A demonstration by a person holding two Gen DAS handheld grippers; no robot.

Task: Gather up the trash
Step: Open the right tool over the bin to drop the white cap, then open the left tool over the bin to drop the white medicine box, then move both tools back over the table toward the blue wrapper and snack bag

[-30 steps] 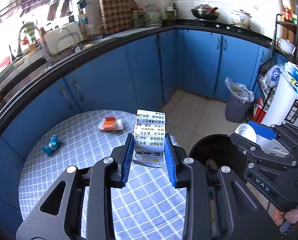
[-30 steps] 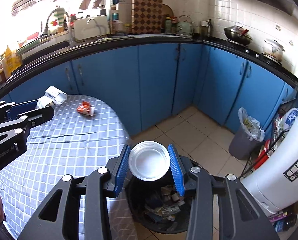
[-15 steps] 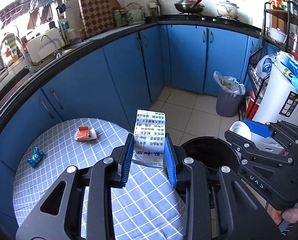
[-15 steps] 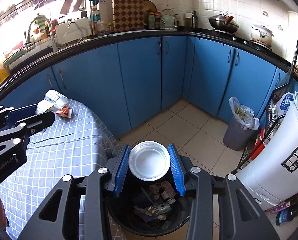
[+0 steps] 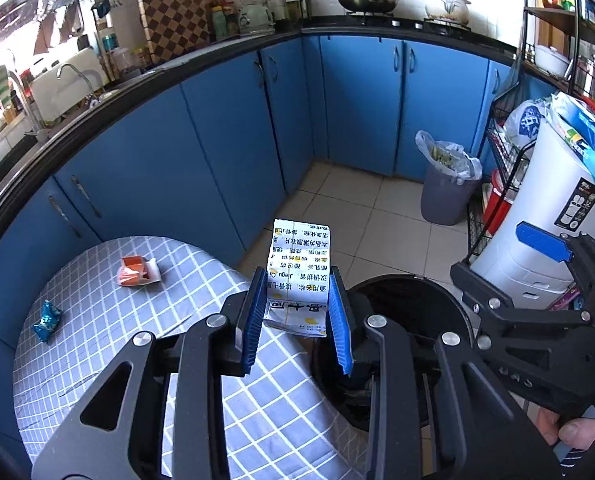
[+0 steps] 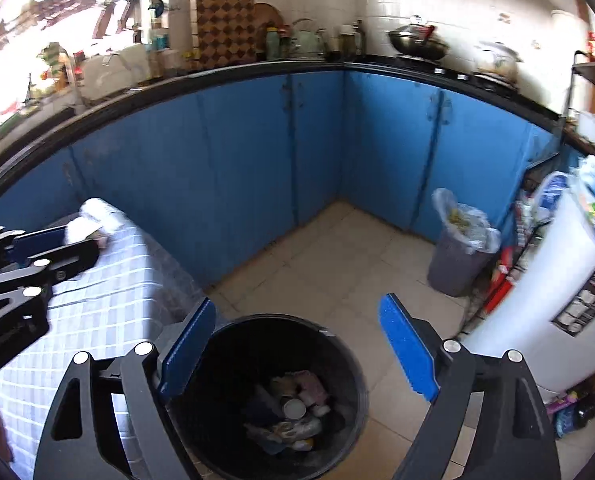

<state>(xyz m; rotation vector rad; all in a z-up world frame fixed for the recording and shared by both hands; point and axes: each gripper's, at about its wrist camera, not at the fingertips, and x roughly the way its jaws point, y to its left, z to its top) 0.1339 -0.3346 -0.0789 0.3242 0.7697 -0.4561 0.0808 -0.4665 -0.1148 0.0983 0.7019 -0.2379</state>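
Black bin [image 6: 281,396] mouth open; table [image 6: 109,304] edge touching beside.

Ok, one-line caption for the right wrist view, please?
Right gripper open above the black trash bin holding litter, left gripper gripping a carton over the checked table.

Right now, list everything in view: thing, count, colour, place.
Box: one, white with yellow print, held in the left gripper, near the table's edge.
Wrapper: one, orange and white, on the table.
Packet: one, blue, on the table's left side.
Table: one, grey checked cloth.
Black bin: one, on the floor beside the table, trash inside.
Grey bin: one, plastic liner, by the blue cabinets.
White container: one, right of the black bin.
Left gripper: black with blue jaws, shut on the box.
Right gripper: jaws open, empty, above the black bin.
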